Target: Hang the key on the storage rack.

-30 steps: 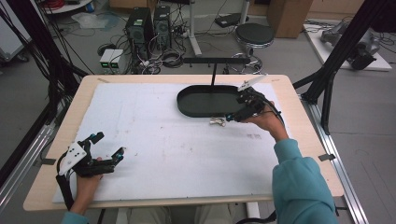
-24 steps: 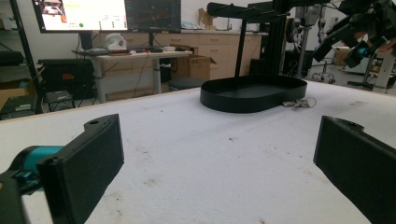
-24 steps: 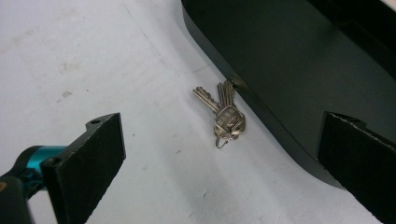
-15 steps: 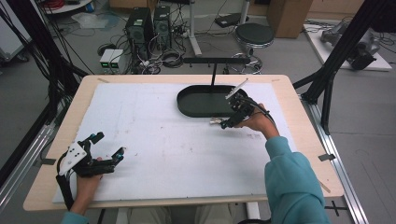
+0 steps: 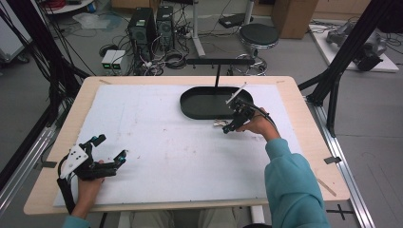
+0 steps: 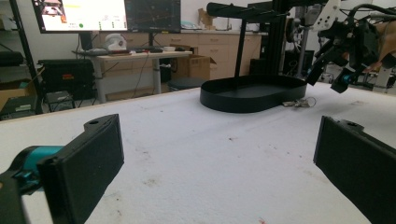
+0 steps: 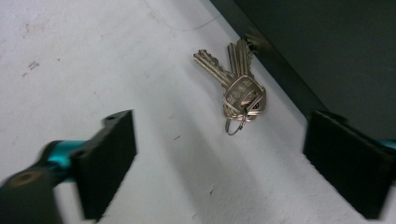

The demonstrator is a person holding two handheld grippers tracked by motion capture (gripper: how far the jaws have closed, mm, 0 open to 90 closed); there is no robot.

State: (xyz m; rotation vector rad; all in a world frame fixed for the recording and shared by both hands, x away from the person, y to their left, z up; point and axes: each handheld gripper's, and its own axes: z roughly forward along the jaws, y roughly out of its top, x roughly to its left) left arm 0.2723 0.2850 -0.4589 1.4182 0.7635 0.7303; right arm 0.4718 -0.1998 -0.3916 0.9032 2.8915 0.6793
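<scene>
Keys (image 7: pixel 236 93) beside black tray (image 5: pixel 199 107), right claw (image 7: pixel 233 158) spread wide above them; left claw (image 6: pixel 219 172) spread apart, empty, over table (image 5: pixel 166 156)

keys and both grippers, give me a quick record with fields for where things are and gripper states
keys: bunch lying flat on the white mat, beside the tray's near edge
tray: black oval tray with an upright stand, far side of the mat
right gripper: open, jaws either side of the keys, not touching them
left gripper: open, holding nothing, near-left part of the mat
keys held: no
</scene>
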